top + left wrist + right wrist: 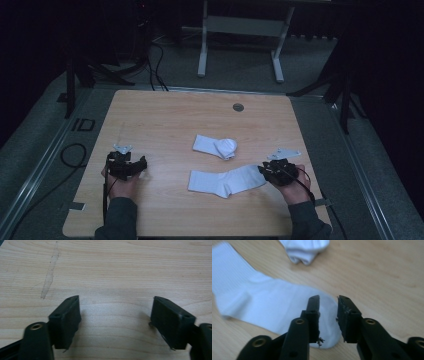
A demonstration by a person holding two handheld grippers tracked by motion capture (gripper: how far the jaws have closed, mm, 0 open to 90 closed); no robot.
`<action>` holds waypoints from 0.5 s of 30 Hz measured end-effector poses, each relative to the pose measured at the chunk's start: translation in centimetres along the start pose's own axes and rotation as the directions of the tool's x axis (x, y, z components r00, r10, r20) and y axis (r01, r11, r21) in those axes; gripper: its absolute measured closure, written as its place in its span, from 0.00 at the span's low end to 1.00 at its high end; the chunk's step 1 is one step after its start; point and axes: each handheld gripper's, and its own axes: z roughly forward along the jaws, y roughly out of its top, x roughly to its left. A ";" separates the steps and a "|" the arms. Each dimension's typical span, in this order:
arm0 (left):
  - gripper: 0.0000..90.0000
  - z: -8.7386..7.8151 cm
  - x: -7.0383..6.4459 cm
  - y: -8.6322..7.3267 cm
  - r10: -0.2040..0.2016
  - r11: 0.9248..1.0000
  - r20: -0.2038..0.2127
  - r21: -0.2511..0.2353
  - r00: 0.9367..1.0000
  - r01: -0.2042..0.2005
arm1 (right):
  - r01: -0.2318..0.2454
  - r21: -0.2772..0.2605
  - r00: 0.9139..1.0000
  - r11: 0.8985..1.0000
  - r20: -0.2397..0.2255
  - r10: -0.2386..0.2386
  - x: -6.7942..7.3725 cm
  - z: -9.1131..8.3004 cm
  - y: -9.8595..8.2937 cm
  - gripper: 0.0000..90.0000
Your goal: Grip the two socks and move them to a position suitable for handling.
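Reaching for the flat sock (227, 181) at table (165, 115) centre, right gripper (328, 315) straddles its toe at 3 o'clock, jaws narrowly parted, next closing to pinch; left gripper (116, 315) gapes empty at 9 o'clock, folded sock (216, 147) just beyond

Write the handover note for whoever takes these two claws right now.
Left claw: open wide over bare table, holding nothing, well left of the socks.
Right claw: jaws a narrow gap apart at the toe end of the flat sock; no grip on it yet.
Folded sock: lies just beyond the flat one, apart from it.
Done: one sock looks folded over.
Left: probably grip the flat sock's toe and handle it likewise.
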 end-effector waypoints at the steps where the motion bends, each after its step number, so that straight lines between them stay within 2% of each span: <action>1: 0.34 -0.1 -0.1 0.0 0.003 1.000 0.005 -0.001 1.000 -0.003 | -0.001 0.010 1.000 1.000 0.004 0.001 0.0 0.3 -0.2 0.85; 5: 0.51 -0.5 -0.3 0.0 0.023 1.000 0.021 0.008 1.000 -0.023 | 0.002 0.043 1.000 0.999 0.008 -0.003 -0.1 1.3 -1.0 0.87; 9: 0.77 -0.9 -0.7 0.0 0.051 0.999 0.066 0.008 0.997 -0.052 | -0.002 0.040 1.000 0.999 0.006 0.002 -0.2 1.3 -1.4 0.86; 12: 0.90 -1.5 -1.4 0.1 0.086 0.996 0.120 -0.012 0.989 -0.085 | -0.007 0.036 1.000 0.999 0.008 0.007 -0.3 1.2 -1.5 0.86; 13: 0.94 -1.5 -1.4 0.1 0.086 0.996 0.120 -0.012 0.989 -0.085 | -0.007 0.036 1.000 0.999 0.008 0.007 -0.3 1.2 -1.5 0.87; 14: 0.99 -2.0 -2.0 0.1 0.105 0.994 0.156 -0.027 0.982 -0.102 | -0.007 0.038 1.000 0.999 0.007 0.006 -0.3 1.2 -1.5 0.87; 15: 0.99 -2.3 -2.3 0.1 0.115 0.993 0.176 -0.029 0.978 -0.111 | -0.008 0.040 1.000 0.999 0.005 0.008 -0.3 1.3 -1.6 0.87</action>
